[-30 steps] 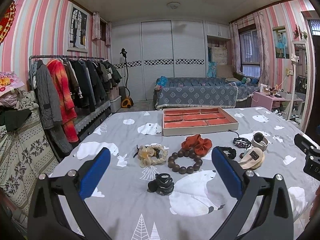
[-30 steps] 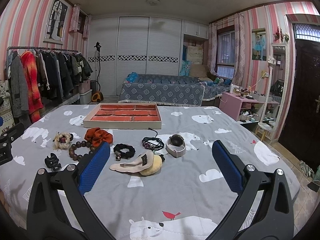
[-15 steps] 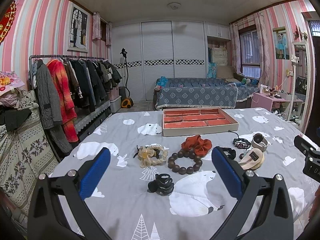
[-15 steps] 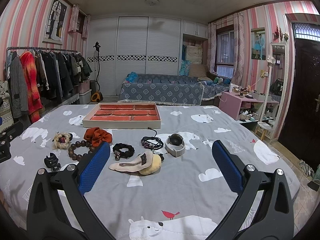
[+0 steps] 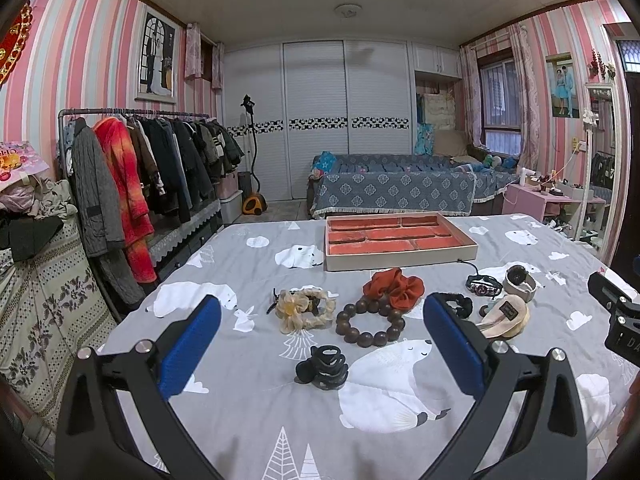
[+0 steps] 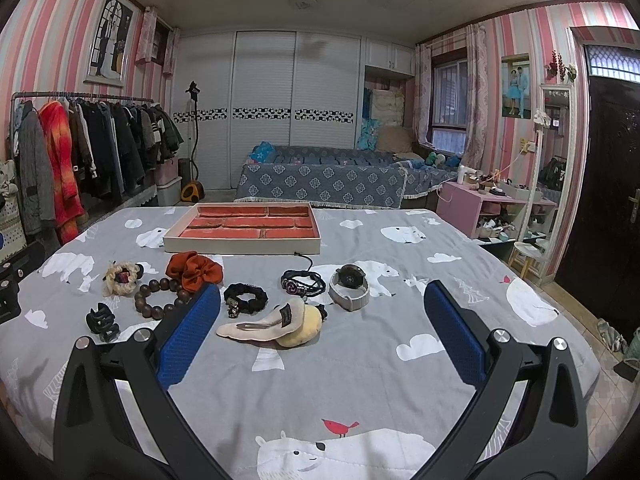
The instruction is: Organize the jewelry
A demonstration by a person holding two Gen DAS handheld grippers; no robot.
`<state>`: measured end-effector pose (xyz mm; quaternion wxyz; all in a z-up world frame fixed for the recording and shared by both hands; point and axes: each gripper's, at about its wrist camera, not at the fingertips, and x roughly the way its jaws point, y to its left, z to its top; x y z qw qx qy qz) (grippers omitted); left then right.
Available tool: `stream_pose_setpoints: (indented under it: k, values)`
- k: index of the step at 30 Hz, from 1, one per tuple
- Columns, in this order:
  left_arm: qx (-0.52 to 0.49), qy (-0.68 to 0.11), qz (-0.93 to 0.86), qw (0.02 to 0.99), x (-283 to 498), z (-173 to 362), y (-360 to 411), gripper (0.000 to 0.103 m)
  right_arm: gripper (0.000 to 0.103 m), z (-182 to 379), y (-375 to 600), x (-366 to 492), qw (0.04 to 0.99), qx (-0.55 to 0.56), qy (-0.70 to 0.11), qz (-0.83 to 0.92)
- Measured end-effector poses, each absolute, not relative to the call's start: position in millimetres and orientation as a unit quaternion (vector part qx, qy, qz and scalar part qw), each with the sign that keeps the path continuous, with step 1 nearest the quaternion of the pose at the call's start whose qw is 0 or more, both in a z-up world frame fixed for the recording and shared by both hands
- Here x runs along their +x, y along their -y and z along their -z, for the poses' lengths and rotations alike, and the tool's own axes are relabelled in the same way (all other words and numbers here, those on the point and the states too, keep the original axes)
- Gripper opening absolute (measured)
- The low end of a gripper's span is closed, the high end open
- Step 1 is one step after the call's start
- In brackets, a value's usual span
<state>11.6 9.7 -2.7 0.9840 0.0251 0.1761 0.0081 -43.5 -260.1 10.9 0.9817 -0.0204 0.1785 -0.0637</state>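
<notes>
Both my claws spread wide and holding nothing, left gripper [image 5: 322, 344] over black hair claw [image 5: 322, 367], right gripper [image 6: 322, 330] near plush clip [image 6: 276, 322], red-lined compartment tray [image 6: 244, 227] with nothing inside, wooden bead bracelet [image 5: 369, 322] on bedspread [image 6: 360, 380].

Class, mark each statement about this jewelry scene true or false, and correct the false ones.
1. The tray already holds the watch. False: its compartments look empty; the watch lies on the bedspread.
2. Both grippers are open and hold nothing. True: left gripper, right gripper.
3. The orange scrunchie touches the bead bracelet. True.
4. The black claw clip sits inside the bead bracelet. False: it lies apart, nearer the left camera.
5. The watch lies left of the scrunchie in the right wrist view. False: it lies to the right.
</notes>
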Motion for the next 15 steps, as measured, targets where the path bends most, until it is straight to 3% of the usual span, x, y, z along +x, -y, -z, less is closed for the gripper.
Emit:
stream_pose_setpoints:
  k: [15]
  values:
    - [0.025,-0.185,-0.005,0.982,15.0,11.4,-8.5,0.099,0.099,-1.6,262.6,-38.6,0.979,-0.015,-0.187,0.077]
